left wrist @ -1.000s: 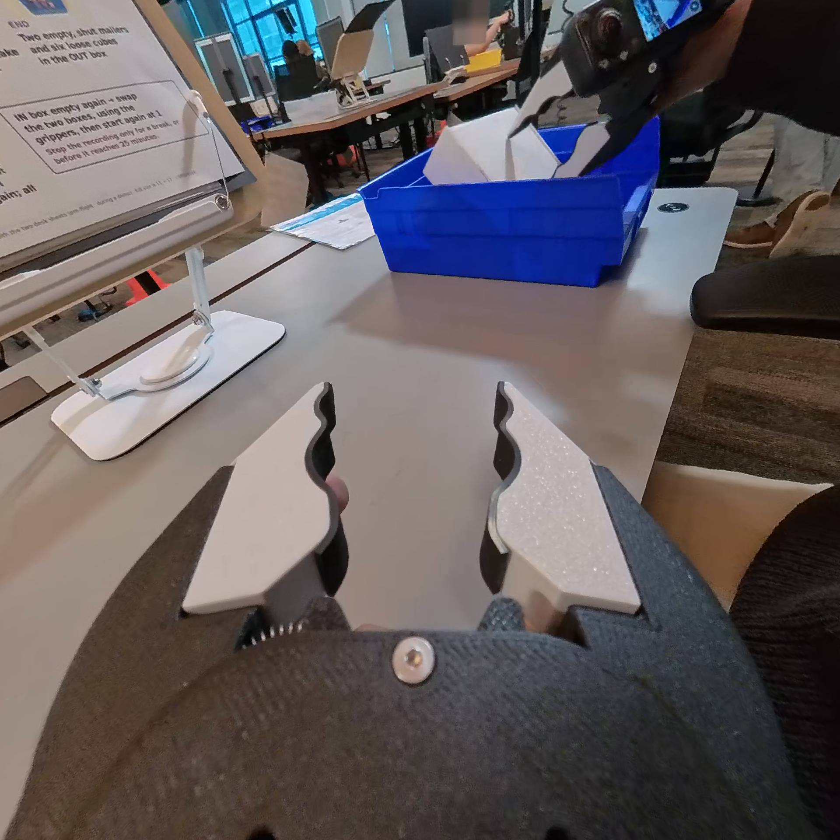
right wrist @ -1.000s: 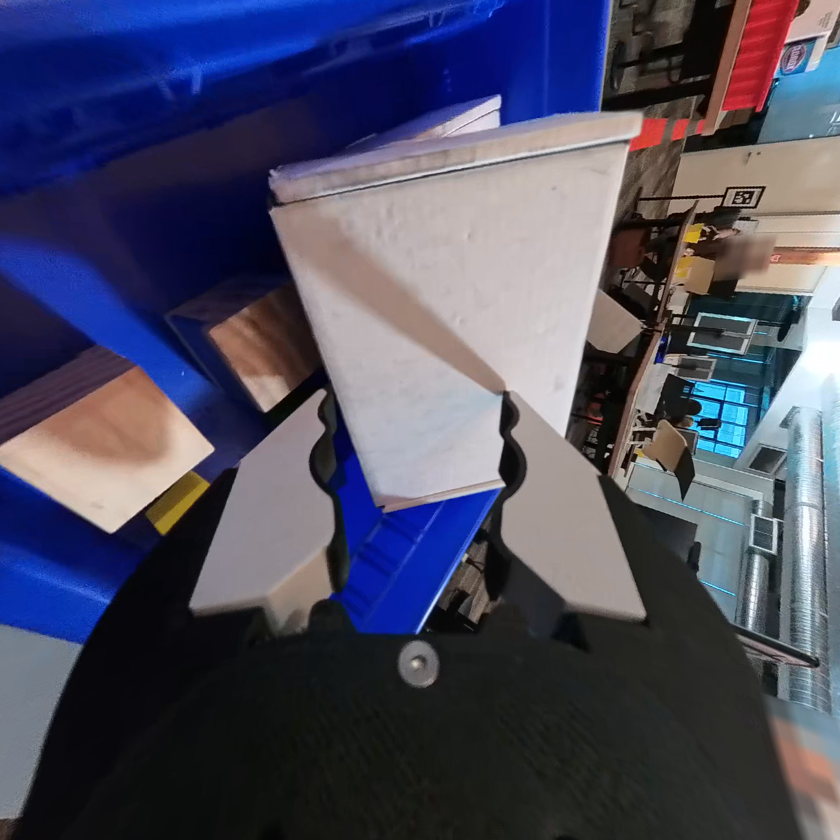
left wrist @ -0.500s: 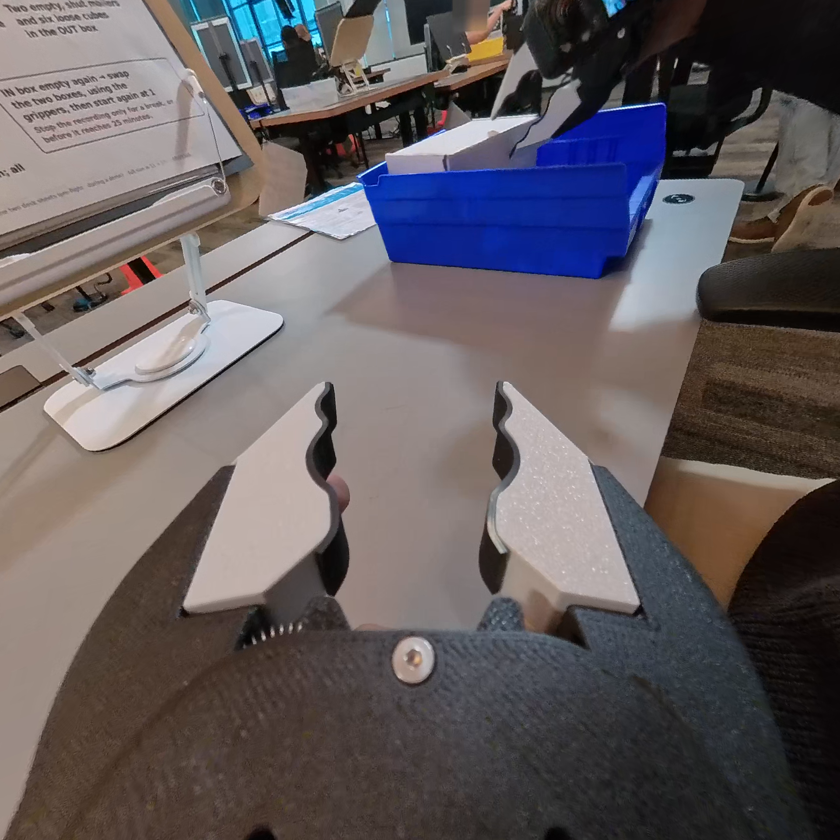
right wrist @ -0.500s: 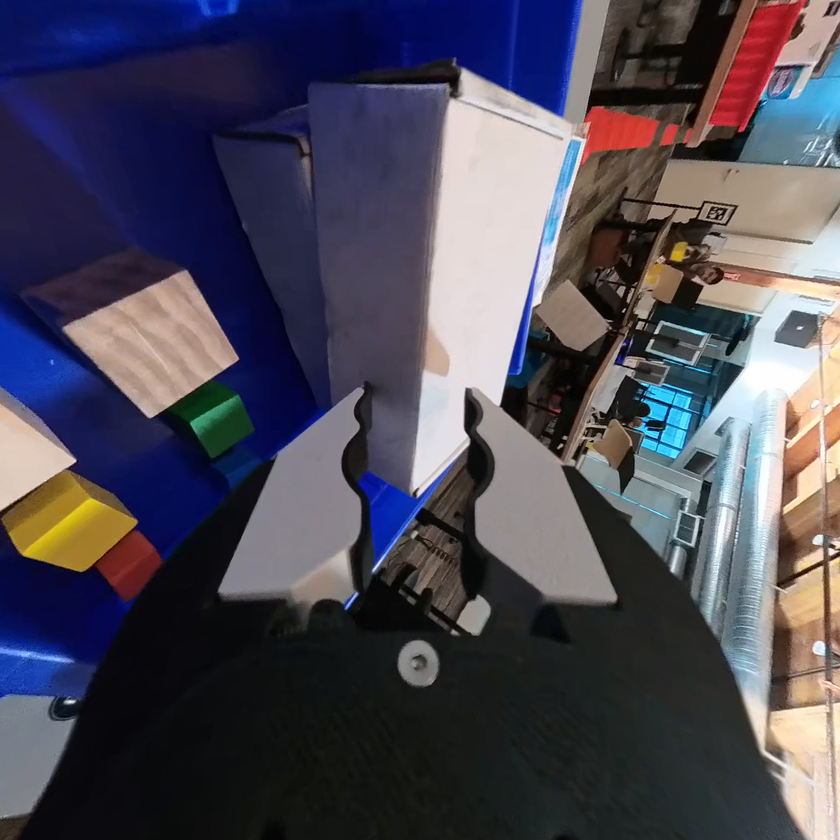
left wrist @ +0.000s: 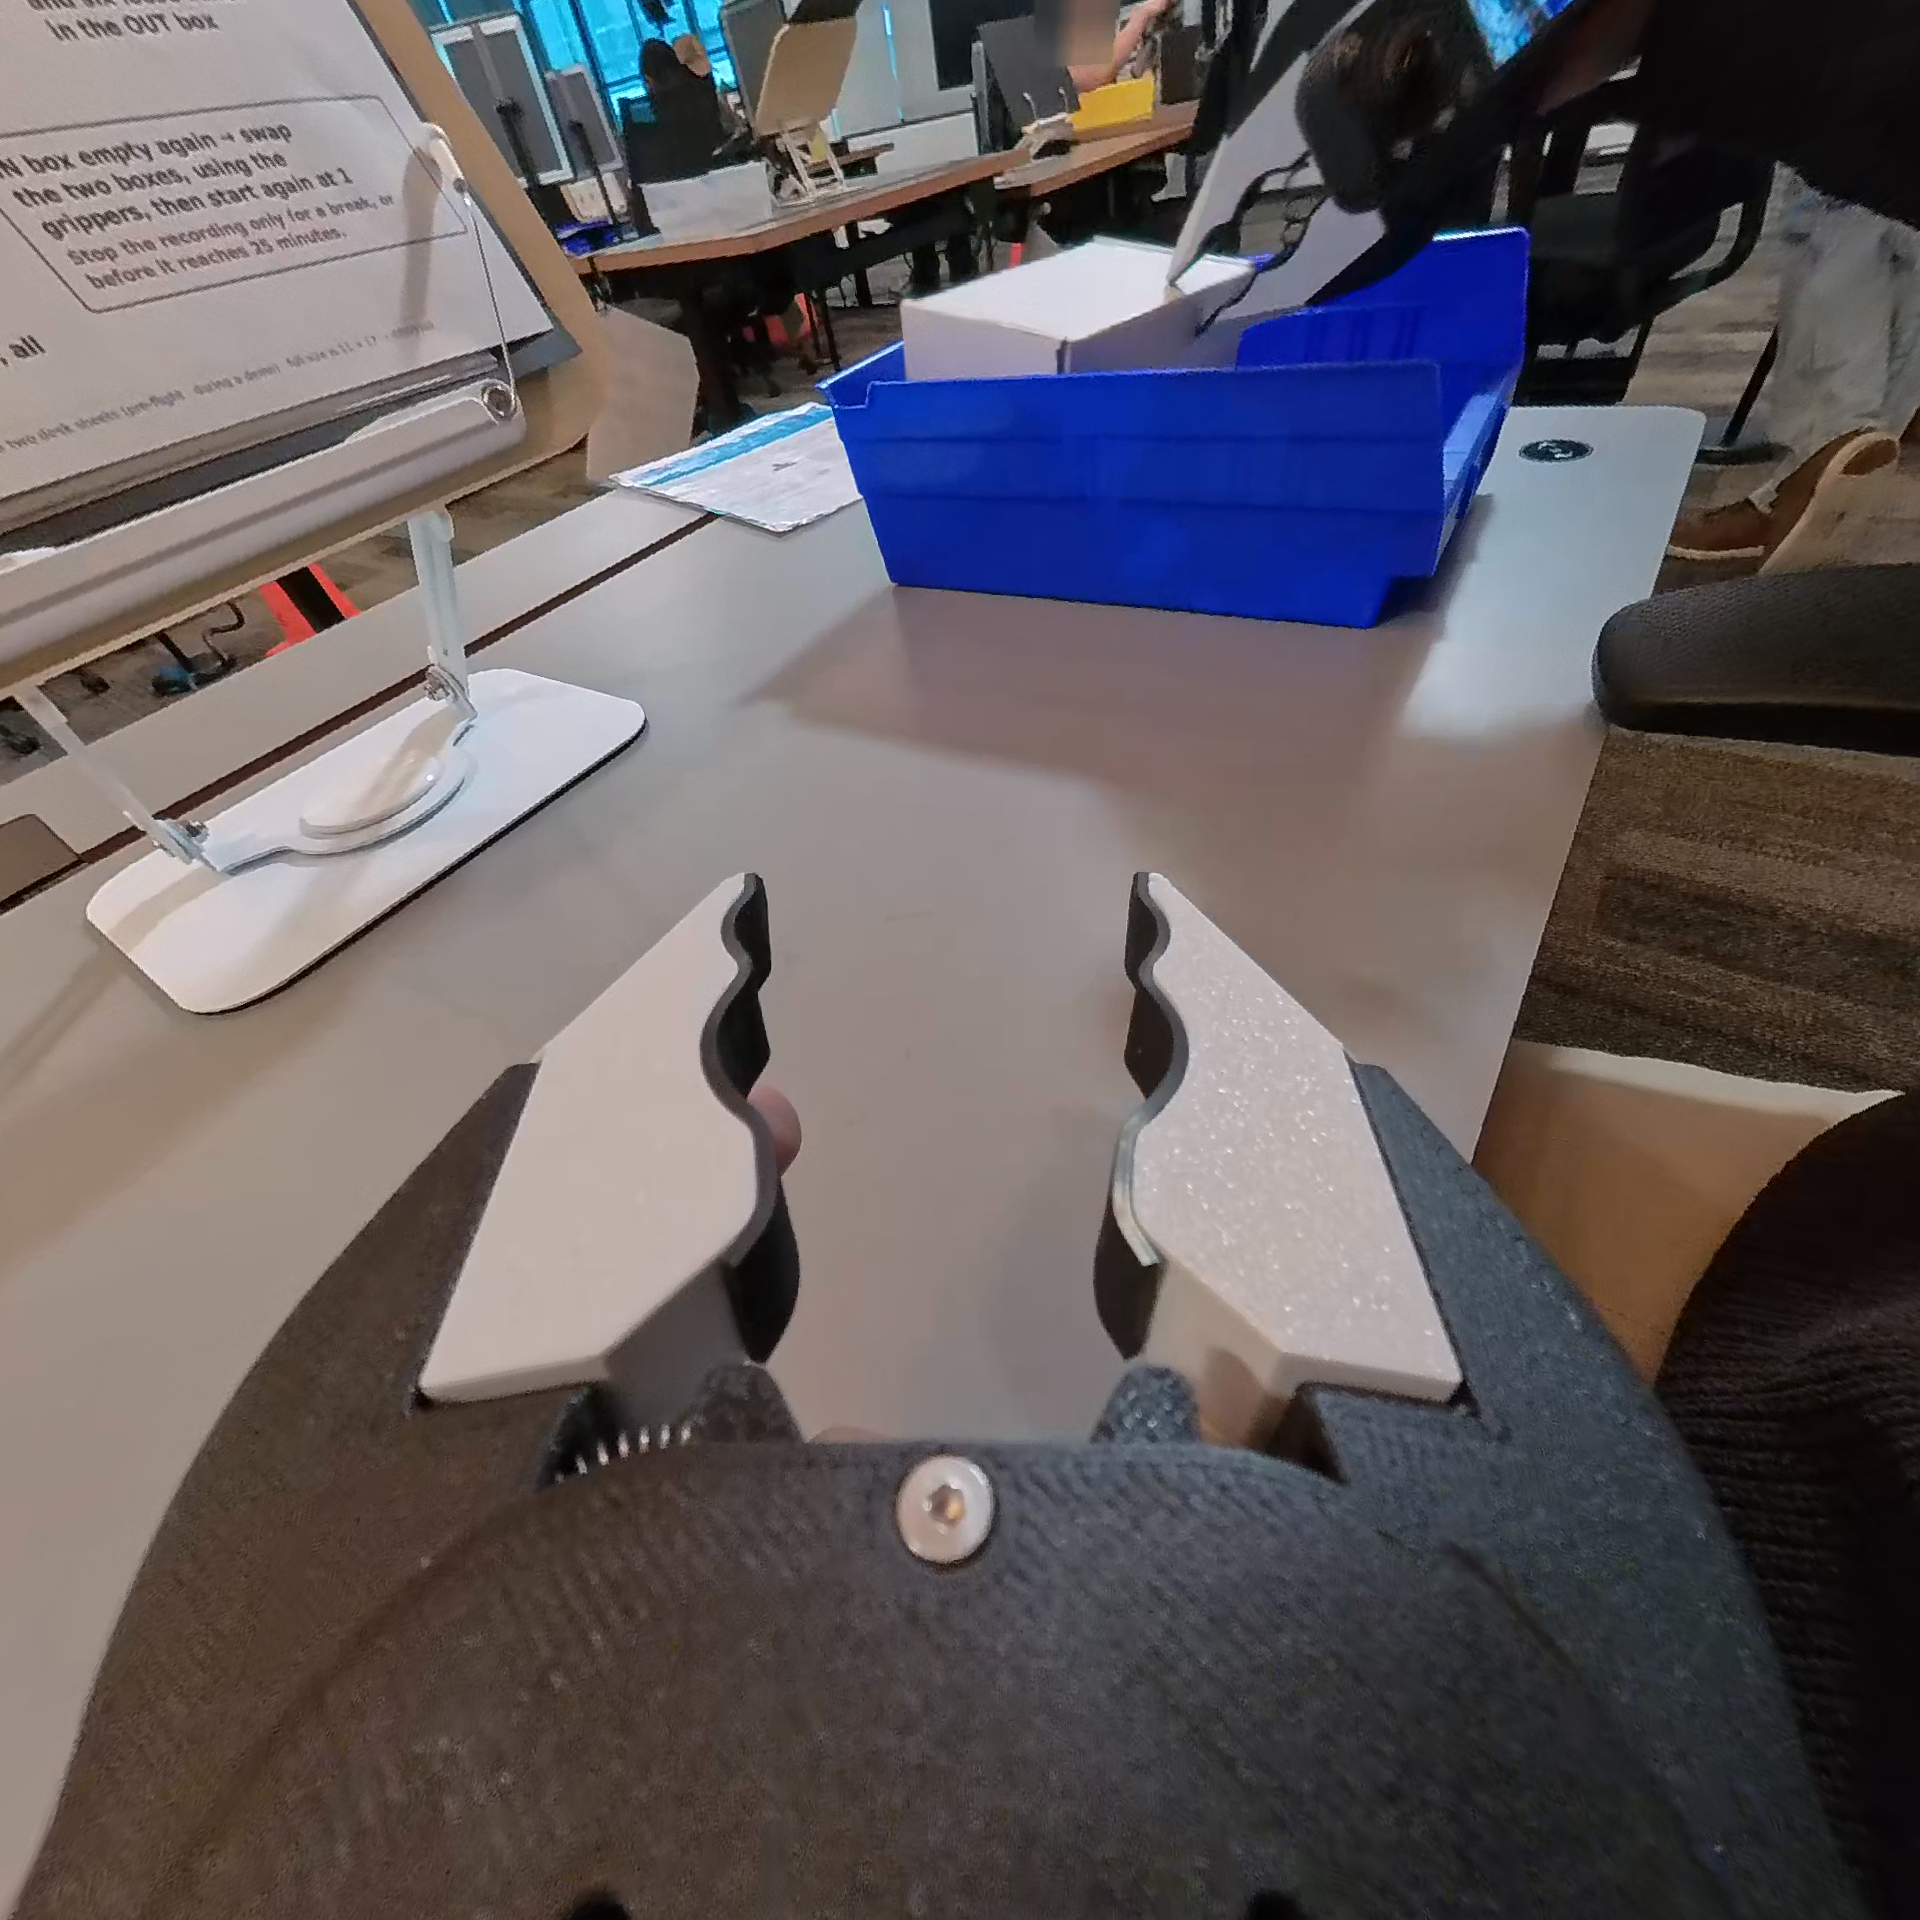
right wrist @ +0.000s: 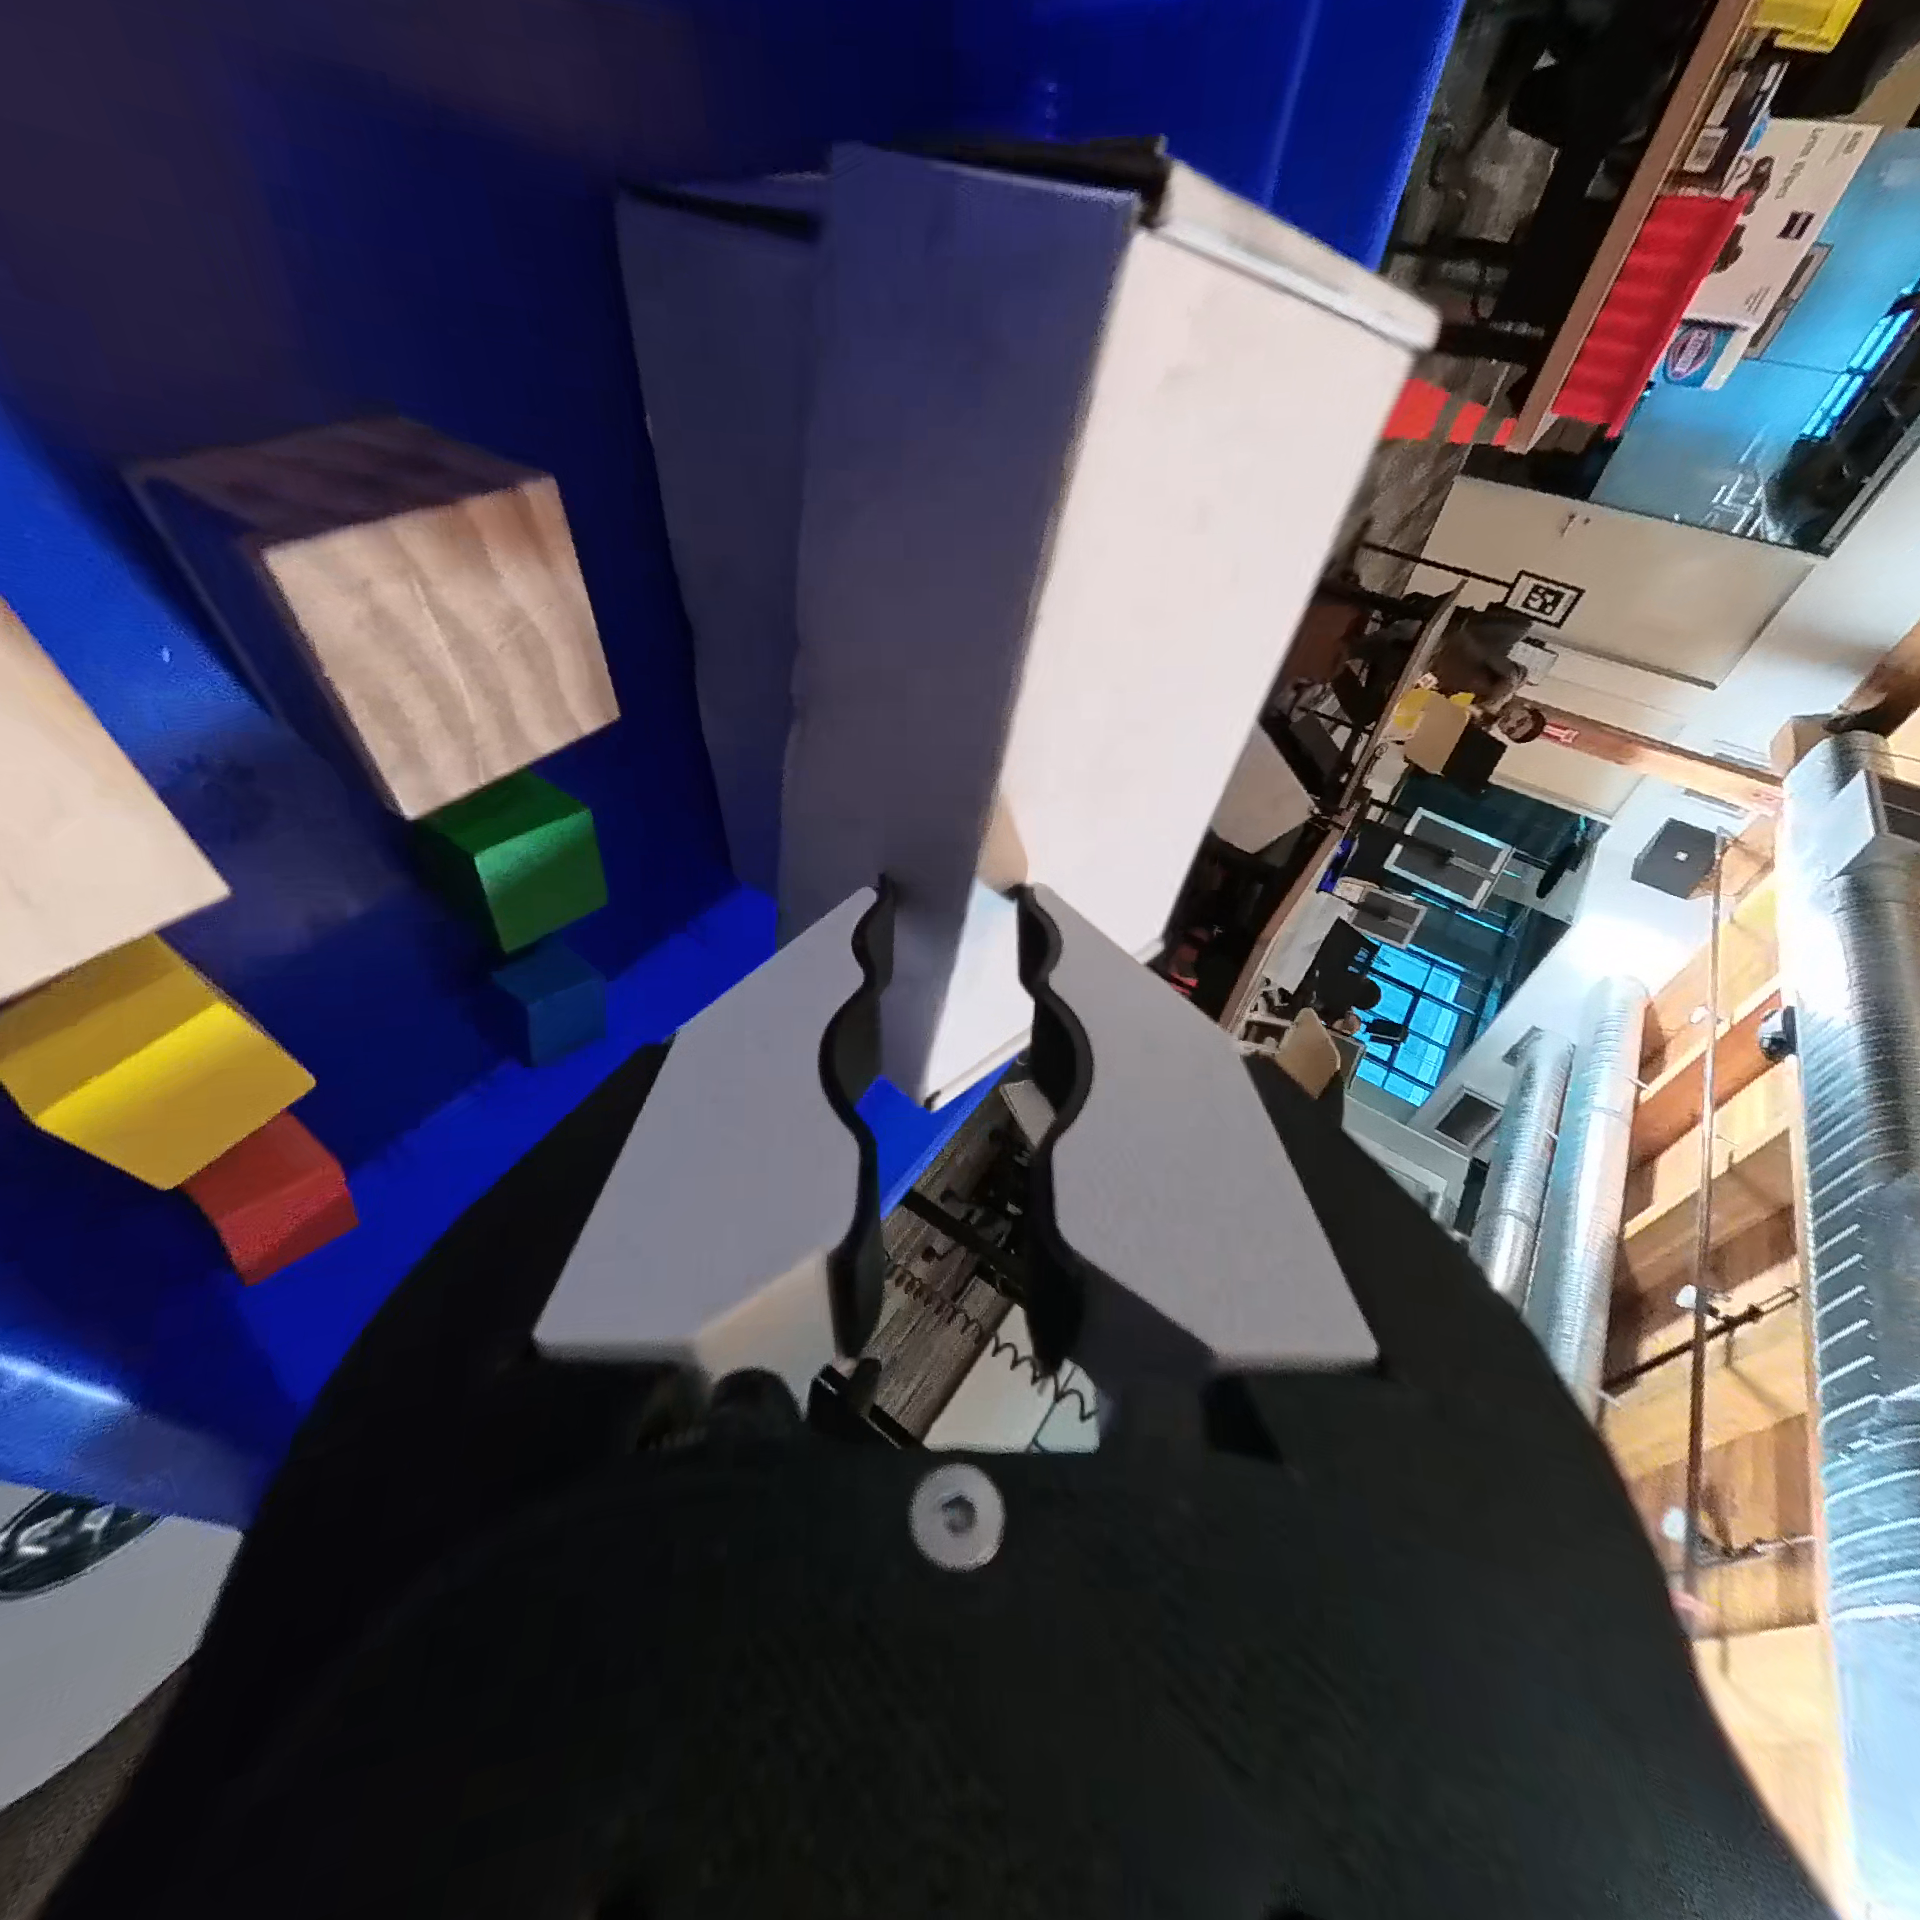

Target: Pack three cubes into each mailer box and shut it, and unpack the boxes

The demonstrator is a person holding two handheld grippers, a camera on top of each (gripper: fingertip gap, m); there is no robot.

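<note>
Right gripper (right wrist: 951,940): fingers pinch the white cardboard mailer box (right wrist: 1049,582) — long axis straight ahead.
Left gripper (left wrist: 945,997): wide open, empty — well apart.

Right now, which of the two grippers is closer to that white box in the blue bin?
Right. The right gripper has its fingertips on either side of the white mailer box in the blue bin. The left gripper hovers open over the table, well short of the bin.

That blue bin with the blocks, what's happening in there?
A person holds two grippers. The right gripper is pinching a white mailer box at the blue bin, which also holds another box and wooden and coloured cubes. The left gripper waits open over the grey table, holding nothing.
</note>
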